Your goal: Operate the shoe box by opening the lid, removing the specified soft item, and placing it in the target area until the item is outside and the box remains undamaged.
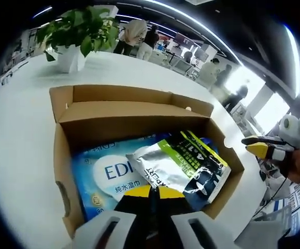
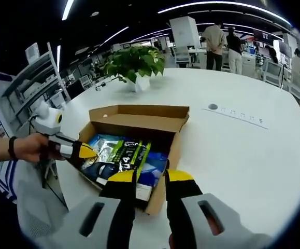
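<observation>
An open brown cardboard shoe box (image 1: 134,111) (image 2: 139,116) stands on a white table, its lid flap folded back on the far side. Inside lie a blue wet-wipes pack (image 1: 105,176) (image 2: 157,161) and, on top of it, a soft silver, green and black pouch (image 1: 186,166) (image 2: 118,153). My left gripper (image 1: 151,193) (image 2: 87,152) reaches into the box from its short end, its yellow tips closed on the pouch's near edge. My right gripper (image 2: 151,179) (image 1: 253,145) hovers at the box's other end, jaws a narrow gap apart and holding nothing.
A potted green plant (image 1: 77,36) (image 2: 134,62) stands on the white table (image 2: 232,145) beyond the box. A small round disc (image 2: 212,107) is set into the tabletop. Shelves (image 2: 41,88) line one side, and several people stand at desks far behind.
</observation>
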Demonstrator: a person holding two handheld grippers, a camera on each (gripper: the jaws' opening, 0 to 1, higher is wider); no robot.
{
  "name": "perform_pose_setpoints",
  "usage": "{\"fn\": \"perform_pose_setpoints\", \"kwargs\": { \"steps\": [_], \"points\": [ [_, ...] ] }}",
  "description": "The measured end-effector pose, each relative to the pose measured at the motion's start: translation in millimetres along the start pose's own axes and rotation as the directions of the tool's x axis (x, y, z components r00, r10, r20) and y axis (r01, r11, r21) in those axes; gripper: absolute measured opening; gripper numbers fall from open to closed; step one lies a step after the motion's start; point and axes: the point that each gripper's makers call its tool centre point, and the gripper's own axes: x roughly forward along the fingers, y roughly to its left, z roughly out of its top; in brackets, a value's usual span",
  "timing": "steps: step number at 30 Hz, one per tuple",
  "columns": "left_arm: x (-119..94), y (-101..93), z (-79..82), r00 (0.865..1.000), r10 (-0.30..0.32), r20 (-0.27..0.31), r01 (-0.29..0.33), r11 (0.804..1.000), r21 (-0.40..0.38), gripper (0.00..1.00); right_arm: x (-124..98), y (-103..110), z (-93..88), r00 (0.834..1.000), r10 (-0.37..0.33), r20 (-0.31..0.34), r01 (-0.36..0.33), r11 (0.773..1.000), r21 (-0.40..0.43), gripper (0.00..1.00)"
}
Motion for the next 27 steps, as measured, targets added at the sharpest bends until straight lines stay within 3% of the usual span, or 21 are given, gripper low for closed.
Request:
{"fn": "perform_pose_setpoints", "kwargs": {
  "steps": [10, 27],
  "points": [
    [0.4, 2.9, 0.1, 1.0, -0.014, 0.009, 0.015, 1.0, -0.026, 0.02, 22.6, 16.6, -8.3, 0.998, 0.039, -0.049, -0.038, 0.999, 0.009, 0.2],
    [0.6, 9.9, -2.3, 1.0, -0.021, -0.009, 0.021, 1.0, -0.011, 0.01, 47.6, 24.1, -15.6, 0.993, 0.057, -0.103, -0.055, 0.998, 0.025, 0.19]
  ]
}}
